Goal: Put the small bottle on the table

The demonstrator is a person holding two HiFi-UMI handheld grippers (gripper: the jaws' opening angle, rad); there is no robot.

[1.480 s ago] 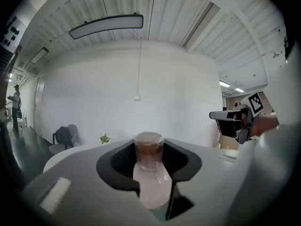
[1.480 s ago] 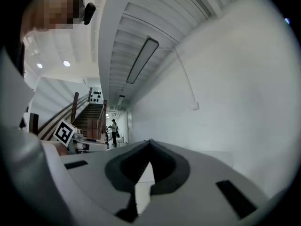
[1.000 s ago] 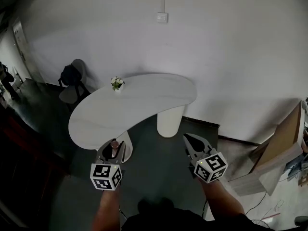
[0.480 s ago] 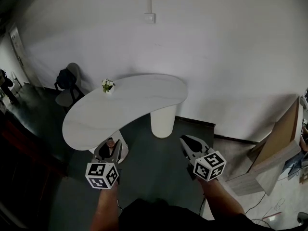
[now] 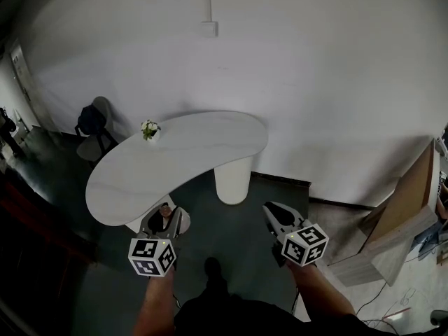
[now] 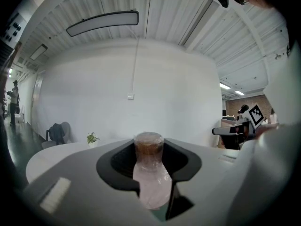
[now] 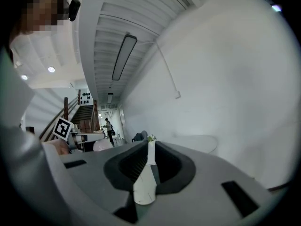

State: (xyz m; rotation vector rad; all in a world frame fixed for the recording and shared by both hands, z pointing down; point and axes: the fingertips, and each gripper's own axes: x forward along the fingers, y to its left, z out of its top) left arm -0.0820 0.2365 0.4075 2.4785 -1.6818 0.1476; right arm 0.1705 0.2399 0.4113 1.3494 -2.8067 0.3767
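Observation:
A small clear bottle (image 5: 166, 211) with a brown cap stands upright between the jaws of my left gripper (image 5: 165, 217), which is shut on it; the left gripper view shows the bottle (image 6: 149, 173) filling the gap. The white curved table (image 5: 182, 156) lies ahead, its near end just beyond the left gripper. My right gripper (image 5: 274, 210) hangs over the dark floor to the right of the table's pedestal (image 5: 233, 179), jaws together and holding nothing. In the right gripper view the right gripper (image 7: 148, 161) points at the table (image 7: 197, 142).
A small potted plant (image 5: 150, 129) stands on the table's far left part. A chair with a dark bag (image 5: 92, 122) is at the back left by the wall. Wooden panels (image 5: 406, 215) lean at the right. A person (image 5: 7, 124) stands far left.
Both grippers have travelled with the person across the floor, and the table now sits slightly further left in the head view. A foot now shows below. The bottle stays gripped.

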